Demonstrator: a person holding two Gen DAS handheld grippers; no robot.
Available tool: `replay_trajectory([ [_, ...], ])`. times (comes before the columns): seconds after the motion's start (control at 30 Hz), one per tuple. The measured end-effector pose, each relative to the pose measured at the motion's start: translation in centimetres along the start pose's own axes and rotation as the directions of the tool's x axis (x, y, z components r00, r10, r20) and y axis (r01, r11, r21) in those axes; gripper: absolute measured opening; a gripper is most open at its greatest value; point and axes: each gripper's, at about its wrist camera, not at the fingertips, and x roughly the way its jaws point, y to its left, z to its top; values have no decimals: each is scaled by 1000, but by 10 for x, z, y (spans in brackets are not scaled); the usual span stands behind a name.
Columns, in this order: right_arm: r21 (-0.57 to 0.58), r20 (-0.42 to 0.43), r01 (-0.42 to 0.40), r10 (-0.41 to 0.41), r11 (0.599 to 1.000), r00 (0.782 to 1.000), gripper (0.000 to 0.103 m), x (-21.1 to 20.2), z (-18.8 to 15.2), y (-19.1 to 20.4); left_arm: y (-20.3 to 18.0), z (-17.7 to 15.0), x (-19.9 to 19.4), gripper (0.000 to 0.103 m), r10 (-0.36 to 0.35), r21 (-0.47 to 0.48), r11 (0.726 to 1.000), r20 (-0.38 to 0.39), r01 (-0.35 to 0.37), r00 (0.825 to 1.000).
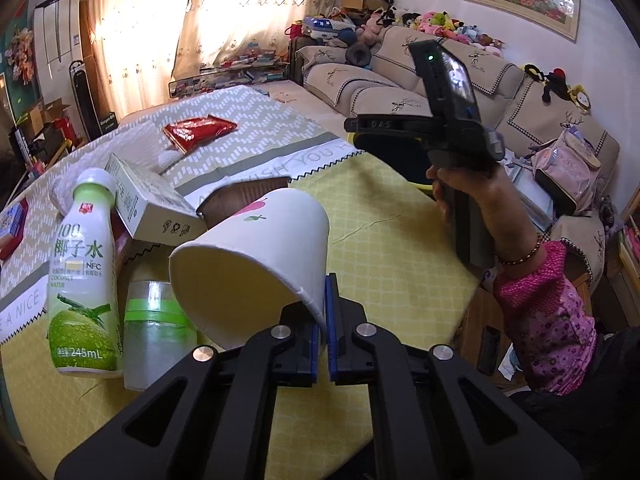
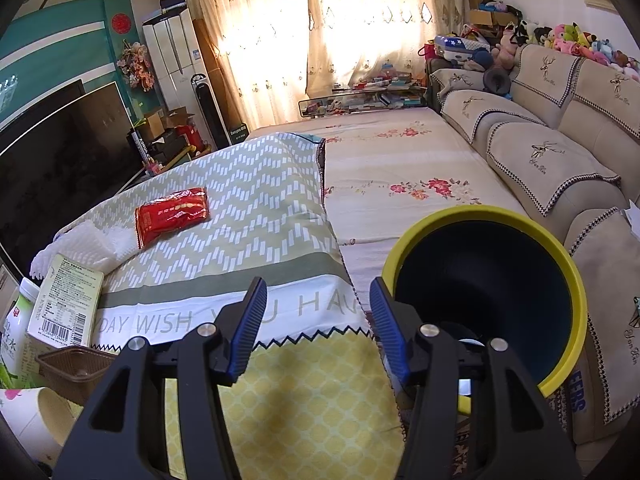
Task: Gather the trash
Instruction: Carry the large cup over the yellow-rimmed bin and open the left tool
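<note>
My left gripper [image 1: 323,320] is shut on the rim of a white paper cup [image 1: 256,252], which hangs tilted with its mouth toward the camera, just above the yellow cloth. The same cup [image 2: 32,412] shows at the lower left of the right wrist view. Behind it lie a coconut water bottle [image 1: 82,272], a clear plastic cup with a green band [image 1: 156,332], a carton box [image 1: 148,200], a brown plastic tray [image 1: 240,196] and a red wrapper [image 1: 198,130]. My right gripper [image 2: 319,286] stands open with nothing between its fingers, just left of a yellow-rimmed dark bin [image 2: 472,213].
A person's hand [image 1: 468,196] in a pink sleeve holds the right gripper's handle. White foam netting [image 2: 84,240] lies beside the red wrapper [image 2: 172,216]. A sofa [image 2: 540,148] runs along the right, a dark TV screen [image 2: 60,160] along the left.
</note>
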Motion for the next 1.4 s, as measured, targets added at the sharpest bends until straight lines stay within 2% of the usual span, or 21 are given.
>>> replay_trajectory([
  [0.3, -35, 48, 1, 1, 999, 999, 51, -26, 0, -4, -16, 13, -9, 4, -35, 61, 998, 9, 34, 999],
  [0.63, 21, 166, 66, -68, 998, 984, 52, -95, 13, -60, -45, 48, 11, 4, -76, 160, 984, 0, 75, 997],
  [0.83, 87, 190, 134, -148, 987, 970, 52, -113, 10, -101, -71, 86, 52, 4, -94, 199, 975, -7, 94, 996],
  [1.0, 134, 176, 191, -213, 972, 961, 52, -119, 4, -135, -108, 122, 91, 4, -123, 260, 958, -15, 123, 992],
  [1.13, 145, 154, 237, -258, 961, 954, 52, -121, -2, -155, -140, 145, 125, 4, -158, 293, 942, -53, 167, 986],
  [1.3, 169, 135, 258, -281, 951, 950, 53, -119, -8, -174, -172, 168, 185, 4, -153, 311, 932, -121, 183, 981],
  [1.4, 178, 128, 269, -294, 946, 947, 53, -117, -10, -180, -183, 179, 222, 4, -137, 303, 936, -157, 180, 978],
])
